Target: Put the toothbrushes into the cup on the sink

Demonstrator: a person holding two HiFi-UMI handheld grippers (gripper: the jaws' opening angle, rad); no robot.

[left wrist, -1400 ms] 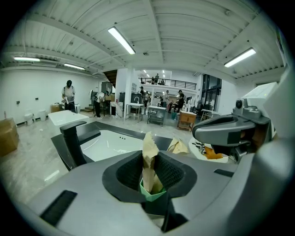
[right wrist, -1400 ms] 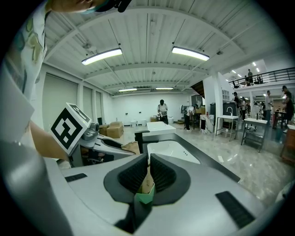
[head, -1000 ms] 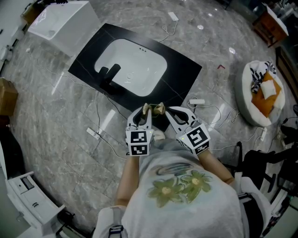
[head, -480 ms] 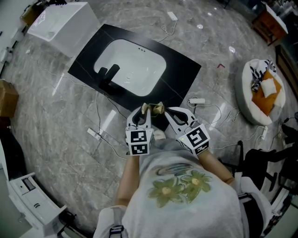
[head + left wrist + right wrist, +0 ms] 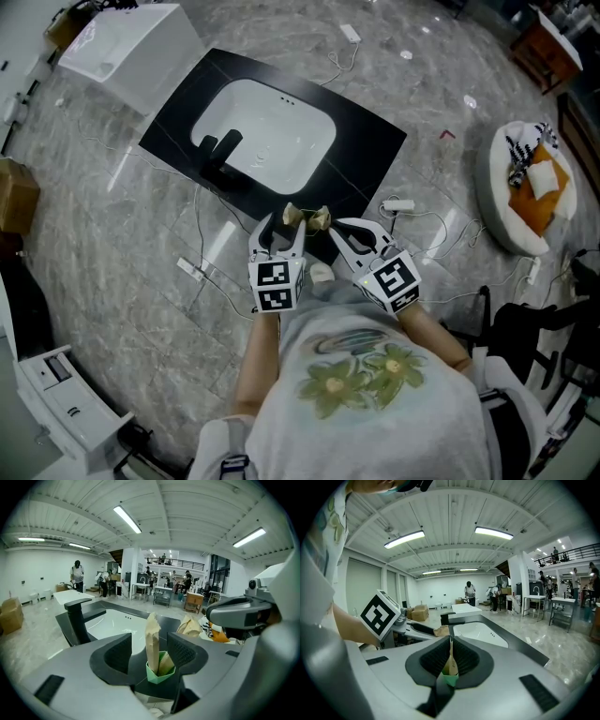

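A small green cup [image 5: 159, 674] stands on the near edge of the black sink counter [image 5: 370, 141]. One paper-wrapped toothbrush [image 5: 152, 639] stands upright in it, between the jaws of my left gripper [image 5: 150, 649]. Those jaws have just been opening and stand open, clear of the wrapper on both sides. My right gripper [image 5: 450, 656] is shut on a second paper-wrapped toothbrush [image 5: 451, 662], whose lower end reaches into the cup [image 5: 451, 679]. In the head view both grippers, left [image 5: 279, 230] and right [image 5: 342, 228], meet over the two wrapper tops [image 5: 307, 217]; the cup is hidden there.
The white basin [image 5: 267, 131] and a black faucet [image 5: 217, 155] lie beyond the cup. Cables and a power strip [image 5: 396, 204] trail over the marble floor. A white box [image 5: 127, 42] sits far left, a round cushion with orange items [image 5: 525, 183] at right.
My left gripper's jaws have spread apart and let go of the toothbrush, which stays standing in the cup. The right gripper has not moved.
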